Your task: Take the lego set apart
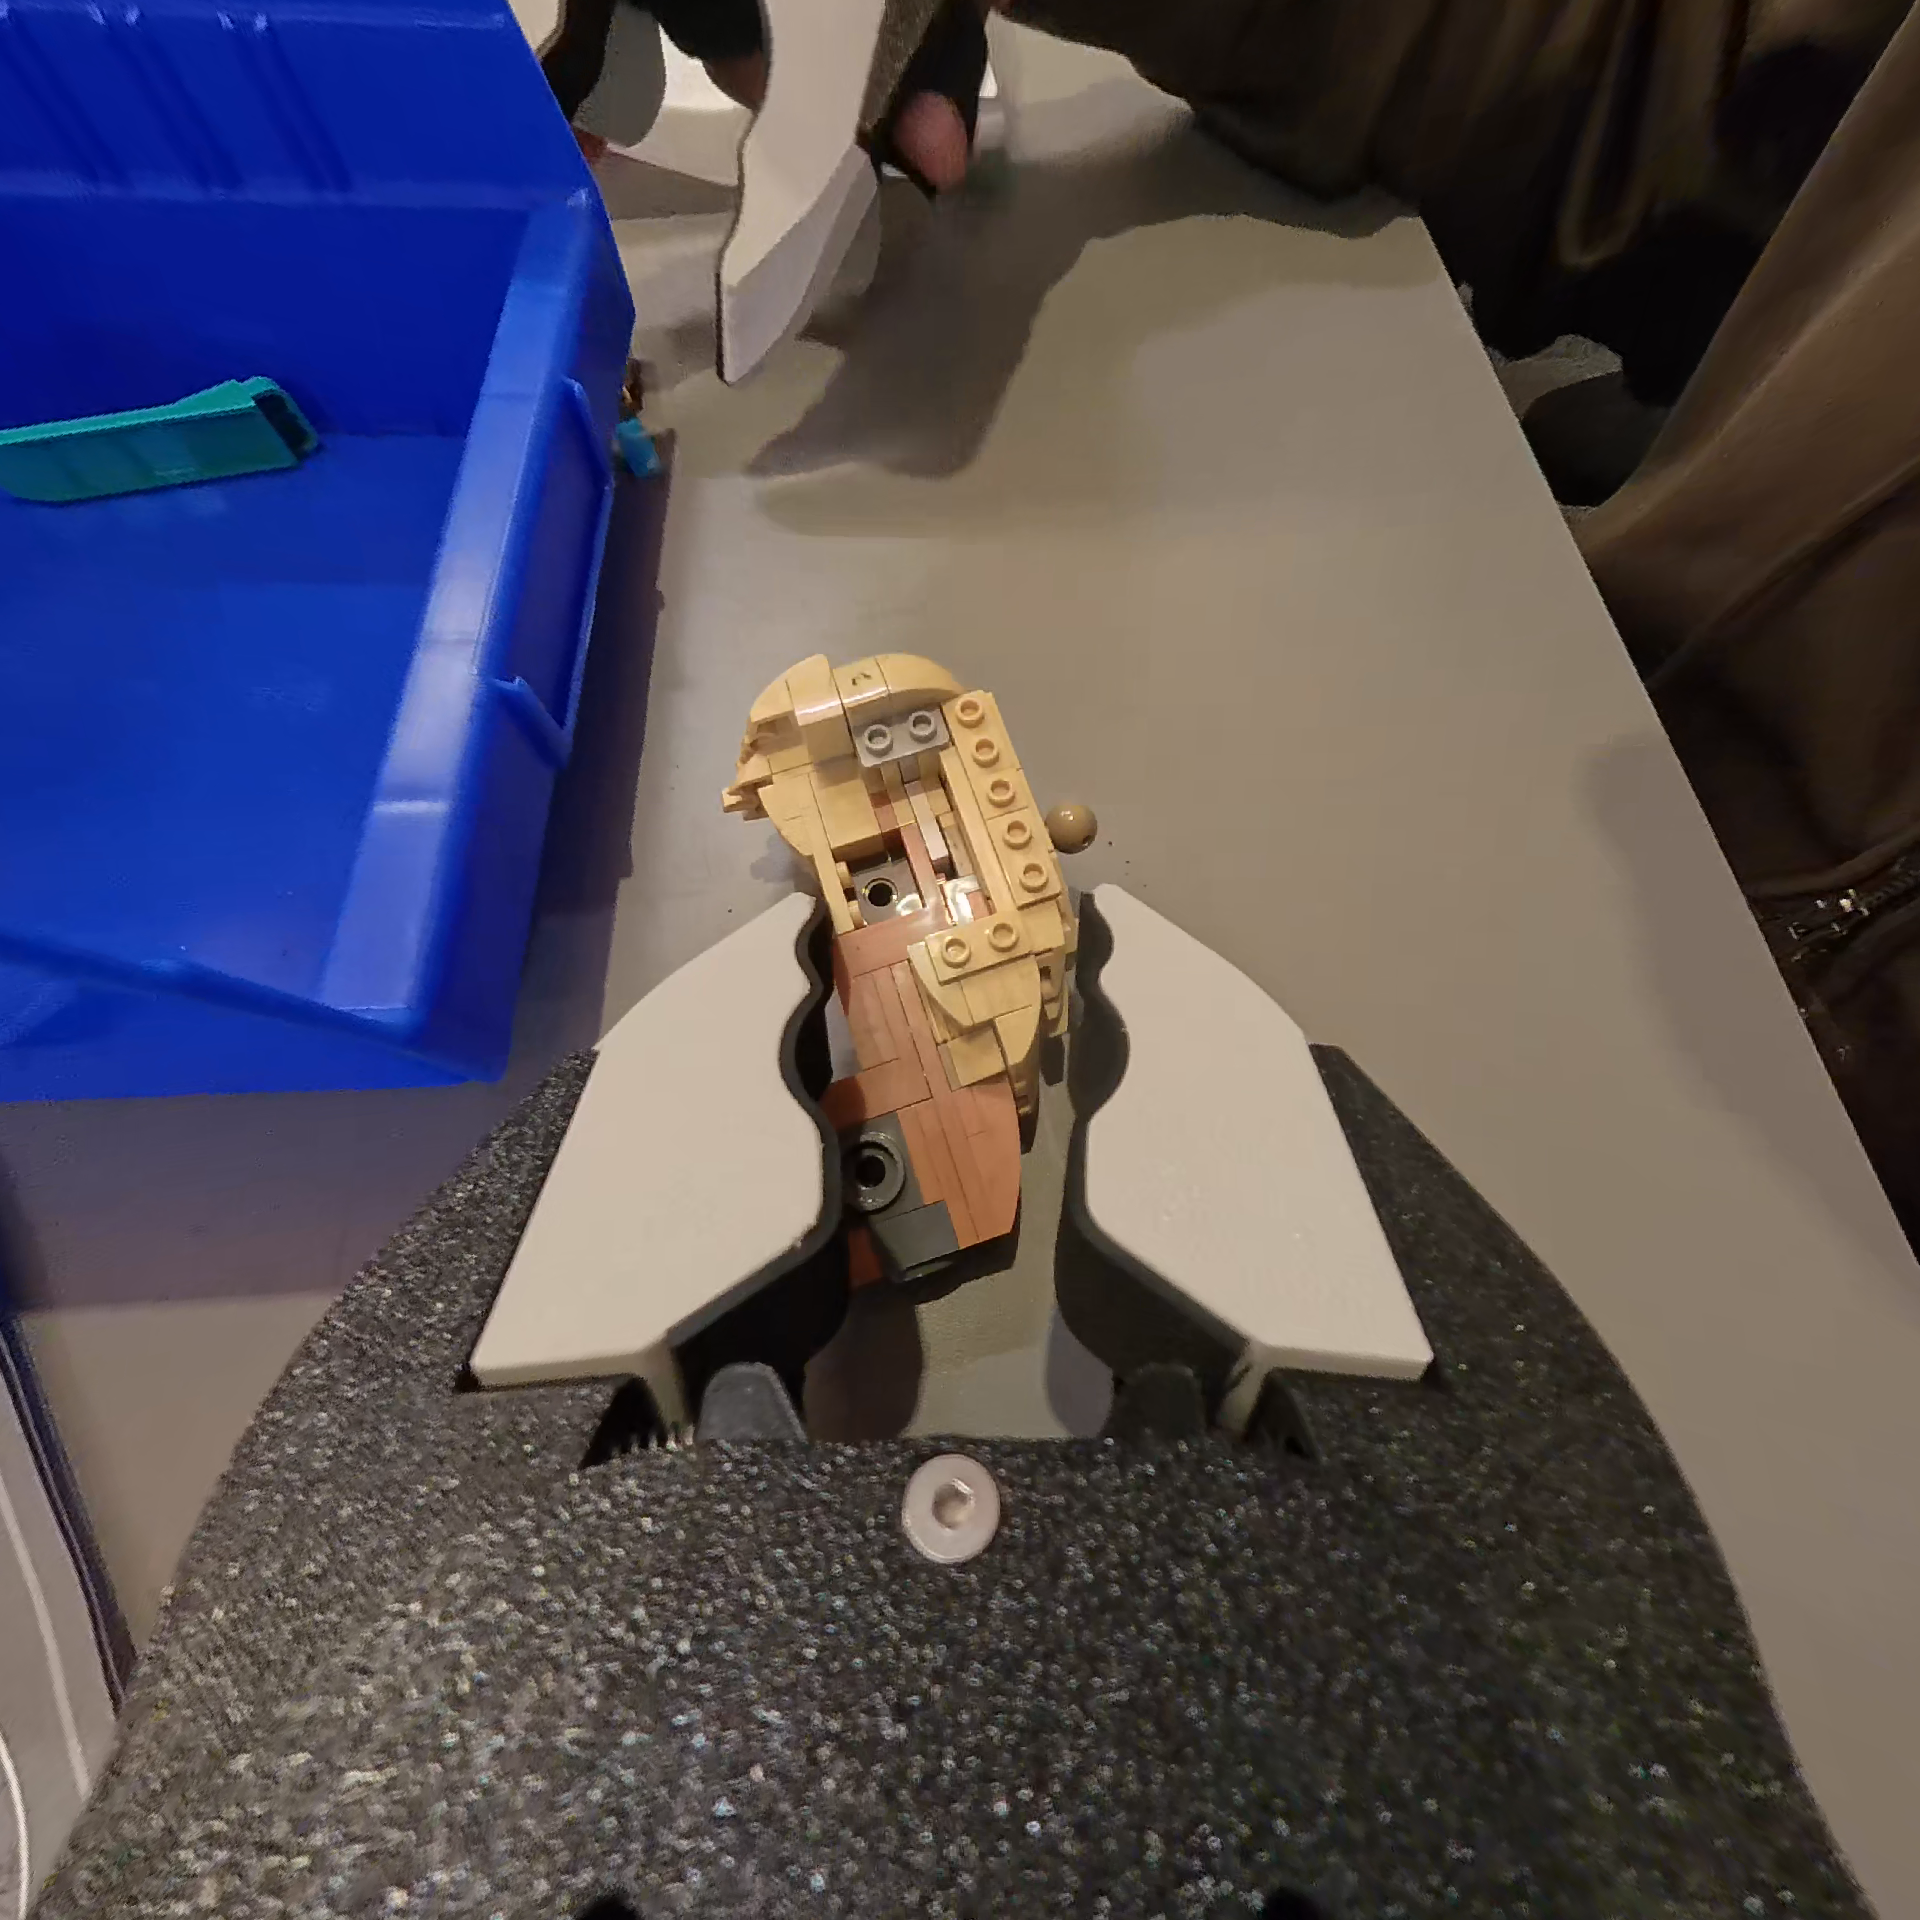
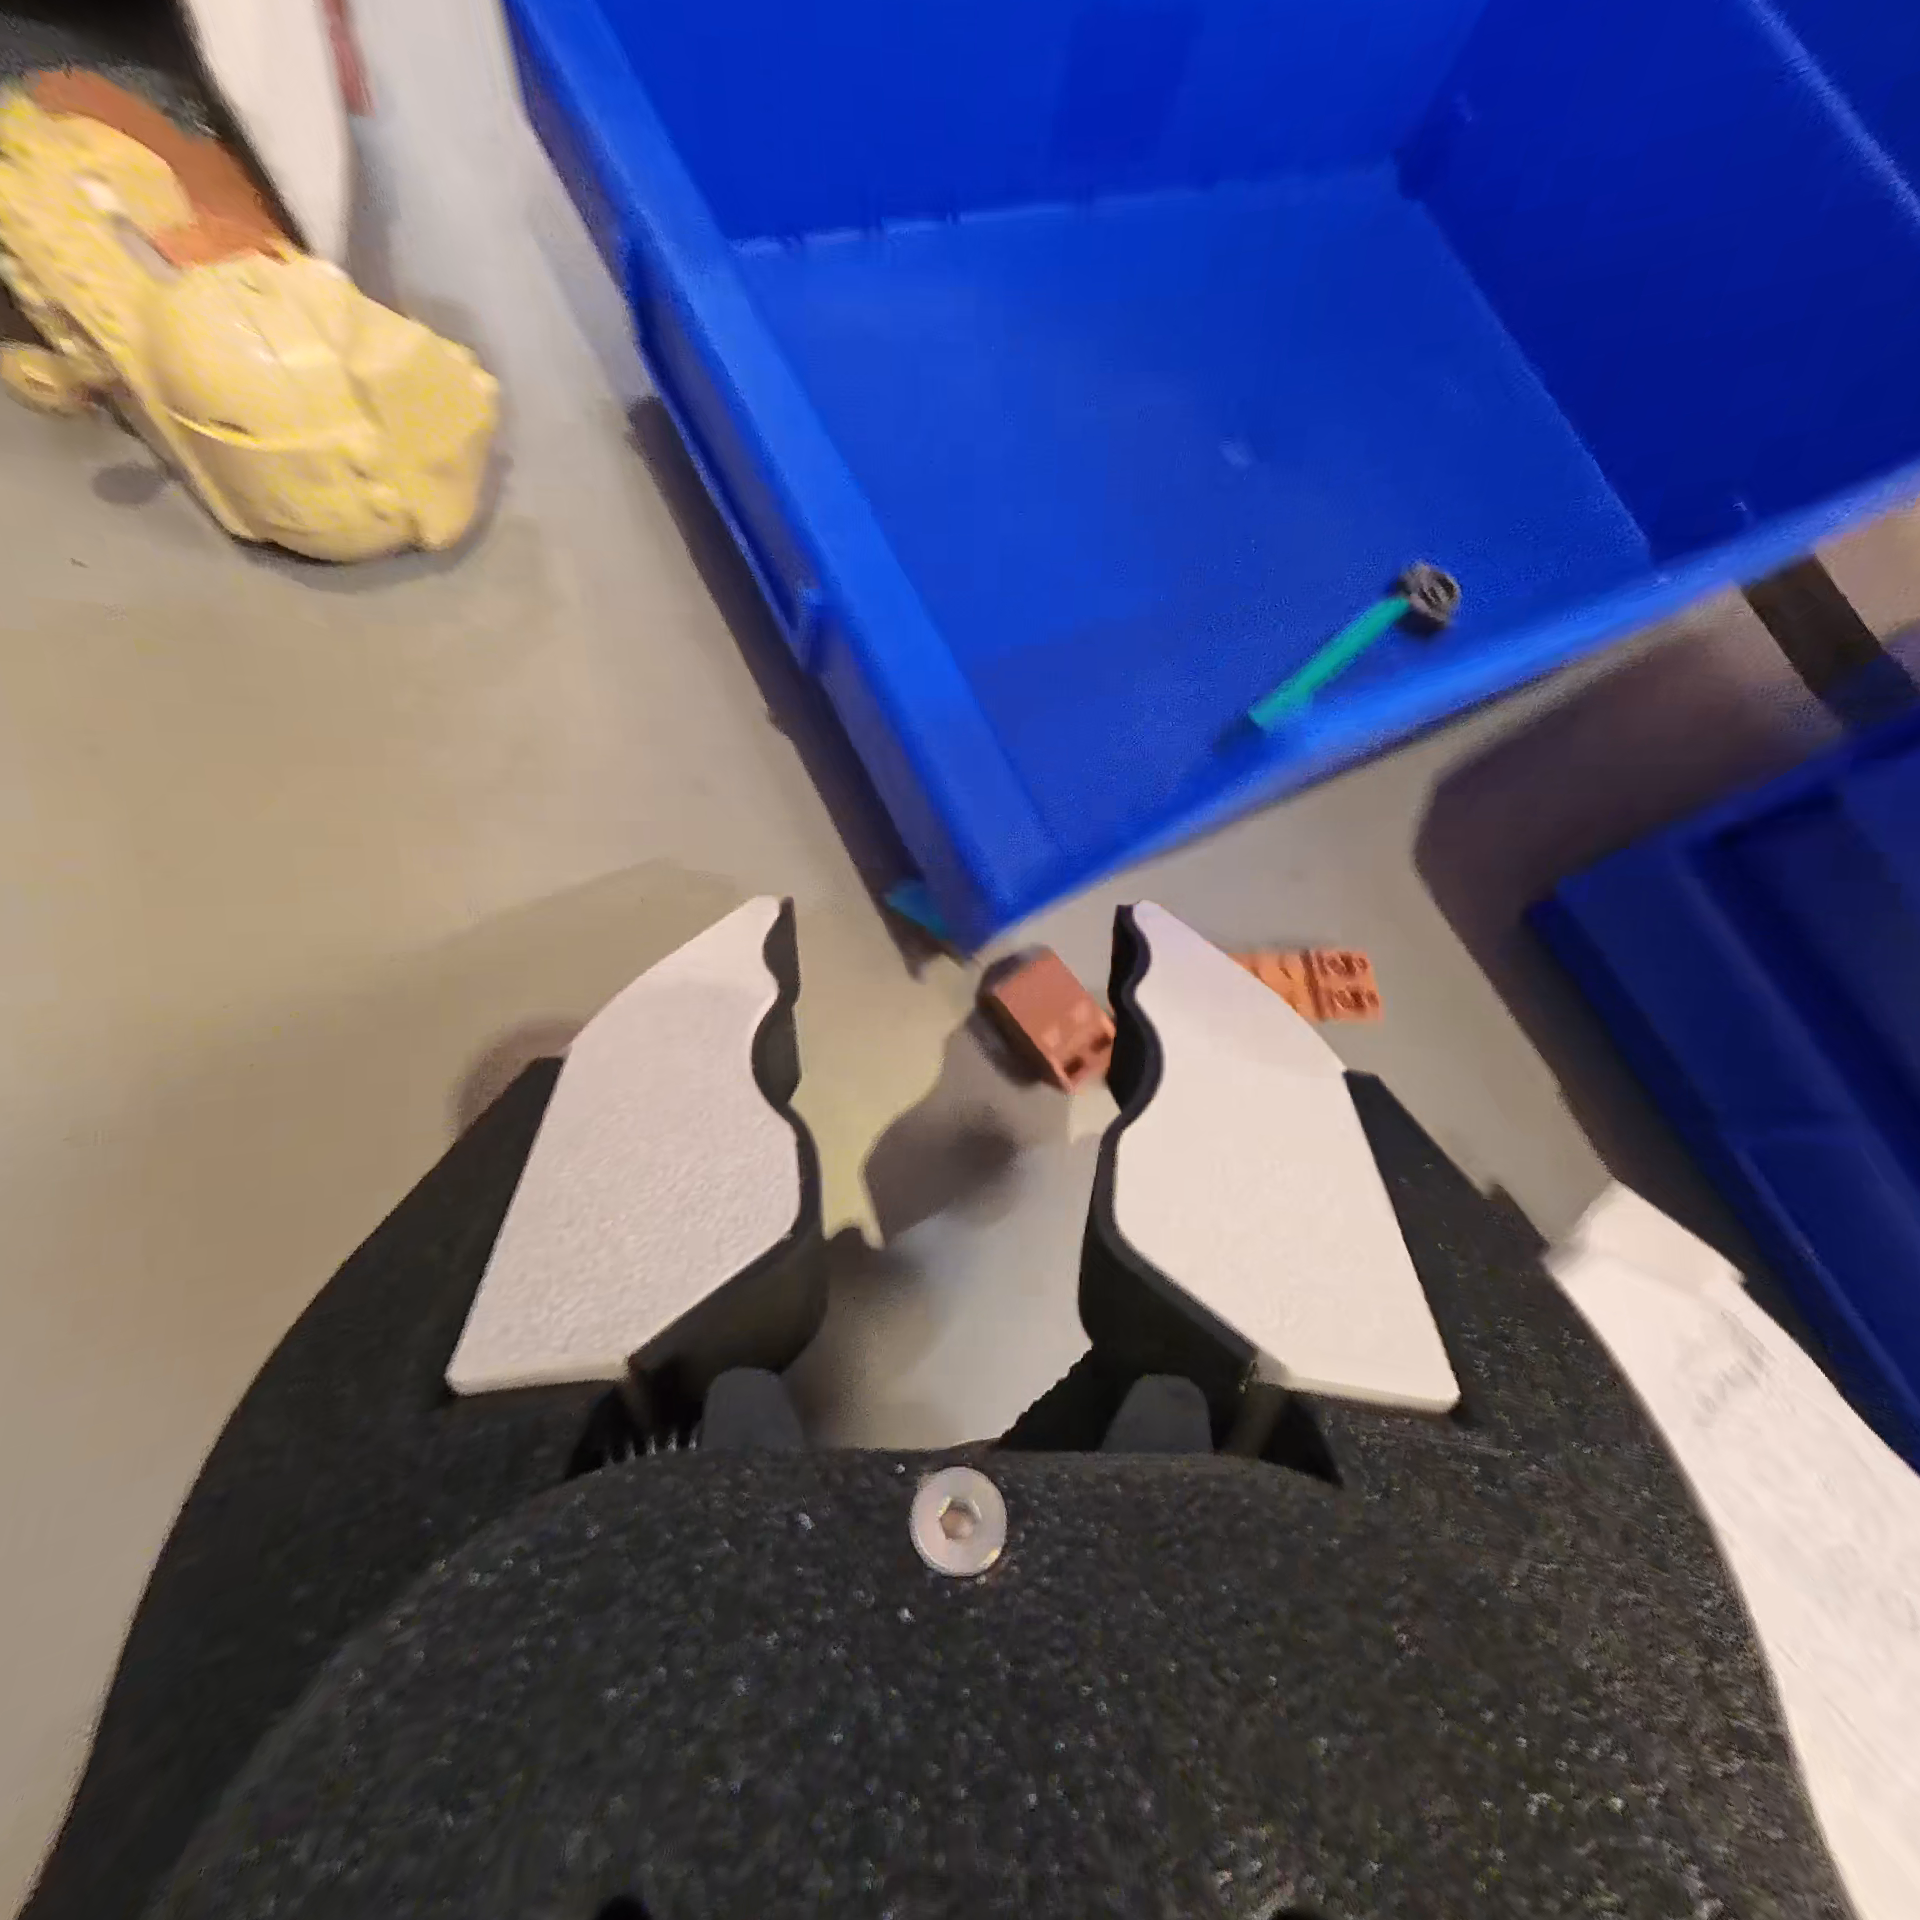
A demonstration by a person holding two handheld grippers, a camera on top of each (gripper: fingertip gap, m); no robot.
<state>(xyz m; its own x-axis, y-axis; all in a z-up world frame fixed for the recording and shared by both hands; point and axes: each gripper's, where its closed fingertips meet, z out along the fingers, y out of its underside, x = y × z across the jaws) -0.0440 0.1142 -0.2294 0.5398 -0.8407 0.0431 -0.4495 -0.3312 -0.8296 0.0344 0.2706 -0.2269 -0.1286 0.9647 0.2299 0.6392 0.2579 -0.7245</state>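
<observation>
Beside the blue bin [image 1: 499, 644], on the grey table [image 1: 1195, 644], the left tool [image 1: 951, 914] is clenched on a brick model [image 1: 914, 914] — tan at its far end, reddish-brown and dark grey toward the tool body. Its left finger [image 1: 717, 997] presses the brown flank; the right pad looks to bear on the tan side, though shadow makes that contact hard to confirm. The model's tan nose juts out past the fingertips, on the side away from the bin's wall. A teal flat piece [image 1: 156, 442] lies inside the bin, and a small teal bit [image 1: 636, 447] sits at the bin's outer corner.

At that same bin corner, seen from the other side, the right tool [image 2: 956, 935] stands spread wide with nothing gripped. A small brown brick [image 2: 1049, 1013] rests on the table between its fingertips — close against the right finger [image 2: 1226, 1039], well clear of the left one. An orange plate [image 2: 1325, 982] lies just beyond that right finger. Inside the bin, near its low front edge, lies a green rod with a dark end [image 2: 1340, 649]. A second blue bin [image 2: 1766, 987] stands to the right of the first.
</observation>
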